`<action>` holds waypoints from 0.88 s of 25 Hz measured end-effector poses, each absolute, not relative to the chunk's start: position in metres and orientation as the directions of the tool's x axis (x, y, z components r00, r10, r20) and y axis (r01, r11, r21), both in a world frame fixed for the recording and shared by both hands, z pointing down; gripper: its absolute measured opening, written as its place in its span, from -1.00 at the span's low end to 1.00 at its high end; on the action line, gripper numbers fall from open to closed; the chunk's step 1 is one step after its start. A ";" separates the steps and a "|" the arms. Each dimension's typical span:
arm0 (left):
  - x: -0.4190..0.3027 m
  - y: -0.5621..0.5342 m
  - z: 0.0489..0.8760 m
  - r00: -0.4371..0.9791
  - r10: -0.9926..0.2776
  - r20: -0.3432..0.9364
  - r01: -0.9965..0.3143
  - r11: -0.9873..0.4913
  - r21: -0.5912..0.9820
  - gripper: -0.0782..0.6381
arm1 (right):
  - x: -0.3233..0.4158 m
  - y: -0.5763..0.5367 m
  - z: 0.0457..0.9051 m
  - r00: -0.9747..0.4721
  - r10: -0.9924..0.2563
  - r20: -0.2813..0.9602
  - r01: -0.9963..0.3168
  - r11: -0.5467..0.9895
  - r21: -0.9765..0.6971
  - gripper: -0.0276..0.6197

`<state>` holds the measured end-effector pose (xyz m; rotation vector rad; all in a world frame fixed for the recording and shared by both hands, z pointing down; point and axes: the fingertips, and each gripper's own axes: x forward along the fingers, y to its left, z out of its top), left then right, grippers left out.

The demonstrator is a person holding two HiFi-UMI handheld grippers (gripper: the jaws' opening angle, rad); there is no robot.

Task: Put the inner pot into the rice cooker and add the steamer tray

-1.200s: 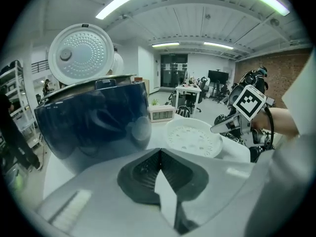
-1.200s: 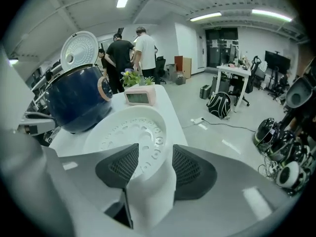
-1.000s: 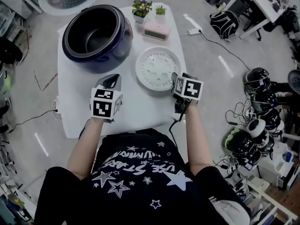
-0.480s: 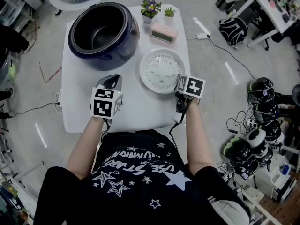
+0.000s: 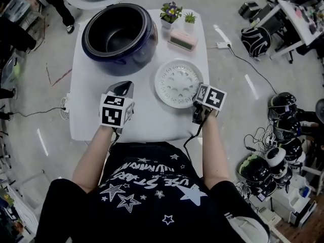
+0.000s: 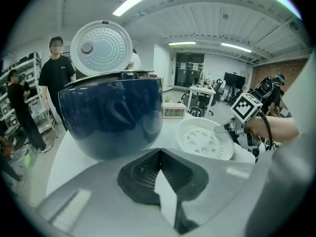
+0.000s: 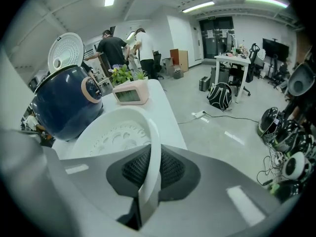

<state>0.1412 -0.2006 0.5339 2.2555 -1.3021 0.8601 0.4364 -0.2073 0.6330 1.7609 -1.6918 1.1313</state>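
From the head view, our white table bears the rice cooker, with the steamer tray to its right. Left gripper view: our left gripper is closed and empty. Right gripper view: our right gripper has just been closing and clamps the tray's rim.

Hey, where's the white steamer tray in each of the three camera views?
Head view: steamer tray just right of centre, upper half.
Left gripper view: steamer tray right of centre, below mid-height.
Right gripper view: steamer tray lower centre-left, rim running down the middle.
Shared landmark: blue rice cooker, left of it everywhere.
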 end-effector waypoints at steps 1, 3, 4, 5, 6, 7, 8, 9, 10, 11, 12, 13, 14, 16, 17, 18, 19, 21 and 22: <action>0.141 -0.201 0.533 0.379 -0.630 0.677 -0.872 -0.488 0.034 -0.77 | 0.437 -0.207 0.630 -0.086 -0.604 0.793 -0.964 -0.149 -0.219 -0.76; 0.140 -0.202 0.530 0.381 -0.636 0.671 -0.872 -0.488 0.033 -0.77 | 0.438 -0.208 0.622 -0.094 -0.618 0.781 -0.962 -0.145 -0.230 -0.76; 0.138 -0.203 0.528 0.382 -0.640 0.666 -0.873 -0.488 0.032 -0.77 | 0.438 -0.209 0.617 -0.099 -0.627 0.773 -0.961 -0.142 -0.238 -0.76; 0.136 -0.204 0.525 0.383 -0.646 0.660 -0.873 -0.486 0.031 -0.78 | 0.437 -0.210 0.611 -0.103 -0.637 0.764 -0.960 -0.137 -0.244 -0.76; 0.134 -0.206 0.521 0.384 -0.654 0.652 -0.875 -0.483 0.031 -0.77 | 0.437 -0.212 0.603 -0.108 -0.650 0.753 -0.960 -0.129 -0.249 -0.76; 0.131 -0.209 0.517 0.384 -0.663 0.642 -0.878 -0.478 0.031 -0.77 | 0.436 -0.215 0.594 -0.114 -0.663 0.740 -0.960 -0.117 -0.254 -0.76; 0.129 -0.212 0.511 0.384 -0.673 0.632 -0.880 -0.473 0.031 -0.77 | 0.436 -0.219 0.584 -0.122 -0.676 0.727 -0.960 -0.105 -0.258 -0.76; 0.127 -0.214 0.506 0.384 -0.681 0.623 -0.883 -0.468 0.032 -0.78 | 0.435 -0.221 0.574 -0.130 -0.688 0.714 -0.960 -0.093 -0.264 -0.76; 0.124 -0.216 0.501 0.384 -0.688 0.615 -0.885 -0.464 0.033 -0.77 | 0.435 -0.222 0.565 -0.138 -0.698 0.703 -0.959 -0.082 -0.270 -0.76; 0.120 -0.217 0.497 0.384 -0.695 0.608 -0.887 -0.460 0.034 -0.78 | 0.434 -0.223 0.556 -0.145 -0.707 0.692 -0.958 -0.074 -0.277 -0.76; 0.116 -0.217 0.493 0.383 -0.701 0.602 -0.889 -0.457 0.035 -0.78 | 0.432 -0.223 0.547 -0.153 -0.716 0.682 -0.956 -0.067 -0.284 -0.76; 0.112 -0.218 0.489 0.383 -0.707 0.595 -0.891 -0.453 0.036 -0.78 | 0.431 -0.224 0.539 -0.159 -0.724 0.671 -0.955 -0.061 -0.292 -0.76; 0.108 -0.219 0.485 0.383 -0.713 0.587 -0.892 -0.450 0.036 -0.78 | 0.429 -0.225 0.531 -0.165 -0.732 0.661 -0.953 -0.054 -0.298 -0.76; 0.100 -0.222 0.477 0.386 -0.724 0.571 -0.894 -0.447 0.037 -0.78 | 0.425 -0.229 0.513 -0.170 -0.749 0.640 -0.953 -0.041 -0.301 -0.76; 0.097 -0.224 0.473 0.389 -0.729 0.563 -0.894 -0.447 0.038 -0.78 | 0.423 -0.231 0.505 -0.170 -0.758 0.629 -0.954 -0.033 -0.298 -0.76; 0.094 -0.227 0.470 0.392 -0.733 0.556 -0.893 -0.448 0.039 -0.78 | 0.420 -0.233 0.496 -0.170 -0.767 0.619 -0.955 -0.026 -0.295 -0.76; 0.091 -0.228 0.467 0.396 -0.736 0.548 -0.892 -0.450 0.041 -0.78 | 0.417 -0.235 0.487 -0.172 -0.775 0.608 -0.956 -0.018 -0.293 -0.76; 0.087 -0.232 0.461 0.408 -0.740 0.535 -0.889 -0.456 0.046 -0.78 | 0.409 -0.239 0.470 -0.175 -0.792 0.585 -0.957 -0.004 -0.292 -0.76; 0.085 -0.234 0.458 0.414 -0.741 0.529 -0.886 -0.461 0.048 -0.77 | 0.405 -0.241 0.462 -0.177 -0.800 0.573 -0.957 0.003 -0.291 -0.76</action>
